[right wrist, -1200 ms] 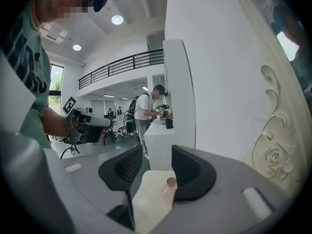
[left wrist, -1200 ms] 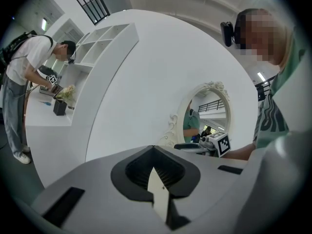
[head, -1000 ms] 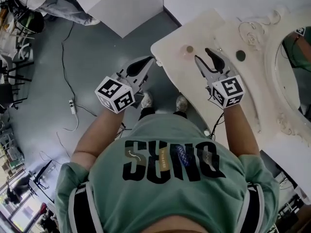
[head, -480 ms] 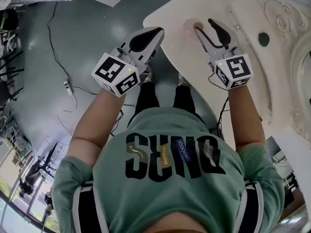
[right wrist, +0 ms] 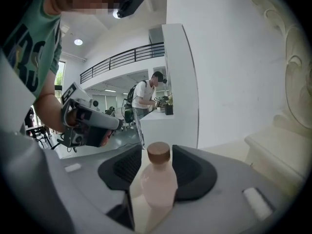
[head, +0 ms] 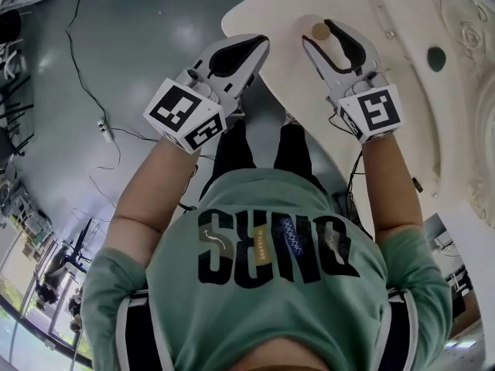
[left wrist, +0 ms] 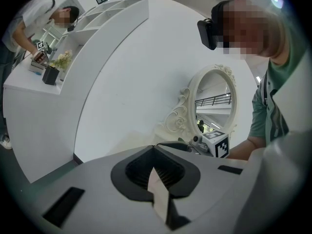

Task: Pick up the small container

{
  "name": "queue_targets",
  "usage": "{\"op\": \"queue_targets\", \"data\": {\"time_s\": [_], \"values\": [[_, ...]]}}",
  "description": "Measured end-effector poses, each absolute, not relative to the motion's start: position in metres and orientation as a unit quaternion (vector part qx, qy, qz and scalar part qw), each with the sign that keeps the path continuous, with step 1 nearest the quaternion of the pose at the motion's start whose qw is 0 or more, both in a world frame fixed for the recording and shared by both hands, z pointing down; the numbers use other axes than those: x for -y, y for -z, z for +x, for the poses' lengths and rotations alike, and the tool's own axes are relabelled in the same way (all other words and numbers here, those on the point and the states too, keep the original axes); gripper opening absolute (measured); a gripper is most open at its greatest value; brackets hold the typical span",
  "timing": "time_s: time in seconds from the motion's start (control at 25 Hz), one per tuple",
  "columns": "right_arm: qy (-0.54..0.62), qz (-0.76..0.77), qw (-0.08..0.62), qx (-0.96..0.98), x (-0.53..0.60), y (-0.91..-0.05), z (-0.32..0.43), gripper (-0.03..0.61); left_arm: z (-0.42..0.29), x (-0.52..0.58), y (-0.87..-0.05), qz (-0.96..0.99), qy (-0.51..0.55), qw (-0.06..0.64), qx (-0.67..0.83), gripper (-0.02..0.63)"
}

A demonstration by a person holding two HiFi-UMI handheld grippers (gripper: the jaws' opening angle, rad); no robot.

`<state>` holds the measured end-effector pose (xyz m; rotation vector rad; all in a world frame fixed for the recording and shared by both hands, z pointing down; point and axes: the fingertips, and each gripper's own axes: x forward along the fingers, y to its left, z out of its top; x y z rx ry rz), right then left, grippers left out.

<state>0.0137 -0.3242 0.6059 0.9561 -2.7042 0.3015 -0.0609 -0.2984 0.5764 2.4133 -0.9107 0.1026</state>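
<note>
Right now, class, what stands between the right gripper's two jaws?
The small container, a pale pink bottle with a brown cap, stands between the jaws of the open right gripper. The right gripper view shows this plainly.

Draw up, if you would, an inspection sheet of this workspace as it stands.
Surface: cream table, pale and smooth.
Job's things: small container, a pink bottle with a brown cap, upright.
Clutter: dark round object on the table near the ornate mirror.
Grippers: right hand-held gripper open, jaws either side of the small container; left hand-held gripper shut, nothing in it, by the table edge.
Cables: floor cable; second cable hanging below the table.
Surroundings: grey floor; another person at a white counter.
</note>
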Motion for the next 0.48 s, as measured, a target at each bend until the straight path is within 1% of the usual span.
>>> {"op": "queue_targets", "data": {"time_s": [0.28, 0.4, 0.48], "values": [[-0.101, 0.336, 0.152, 0.924, 0.335, -0.628, 0.013, 0.19, -0.063, 0.296, -0.583, 0.896, -0.035, 0.28, 0.342, 0.0], [-0.089, 0.331, 0.151, 0.927, 0.335, -0.627, 0.012, 0.174, -0.063, 0.295, -0.585, 0.896, -0.035, 0.281, 0.343, 0.0], [-0.081, 0.329, 0.153, 0.928, 0.335, -0.625, 0.011, 0.149, -0.063, 0.294, -0.586, 0.896, -0.035, 0.281, 0.342, 0.0]]}}
